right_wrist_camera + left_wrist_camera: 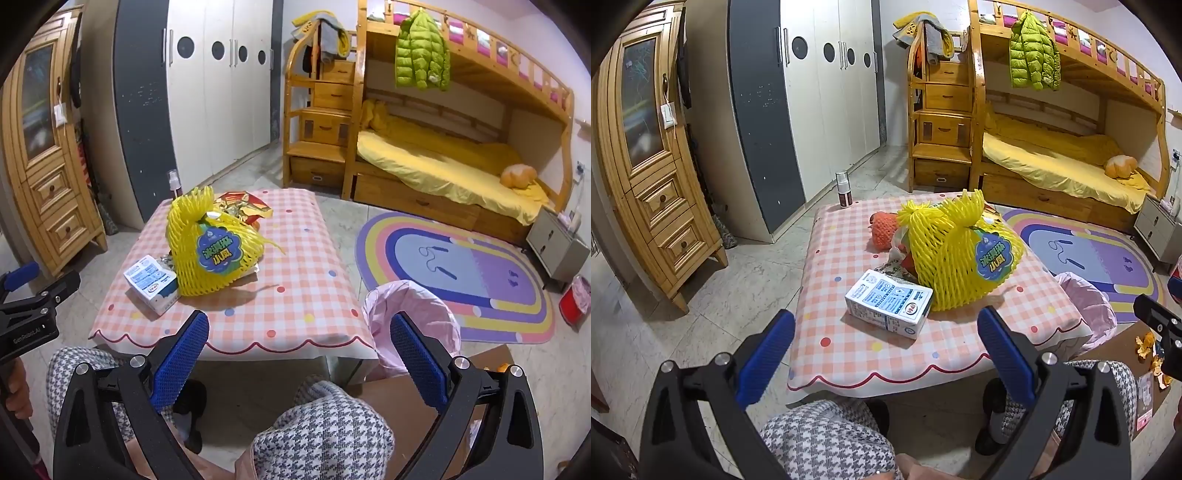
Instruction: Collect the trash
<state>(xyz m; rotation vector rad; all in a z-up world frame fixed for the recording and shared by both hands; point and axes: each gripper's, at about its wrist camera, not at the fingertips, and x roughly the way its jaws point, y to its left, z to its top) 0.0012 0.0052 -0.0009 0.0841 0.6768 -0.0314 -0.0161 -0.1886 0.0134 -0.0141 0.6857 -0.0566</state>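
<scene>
Near me: left gripper (886,352) and right gripper (300,352), jaws spread wide, nothing btwn them, both short of the table (849,354). Milk carton (888,302) lies near the front edge, touching yellow foam net (960,254); orange net (884,230) and snack wrapper (243,206) behind. Pink-lined bin (417,317) on floor by table's right side. Spray bottle (844,189) at far left corner.

wooden bunk bed (443,162), green jacket (421,55), rainbow rug (461,266), white wardrobe (827,103), wooden cabinet (646,166)
</scene>
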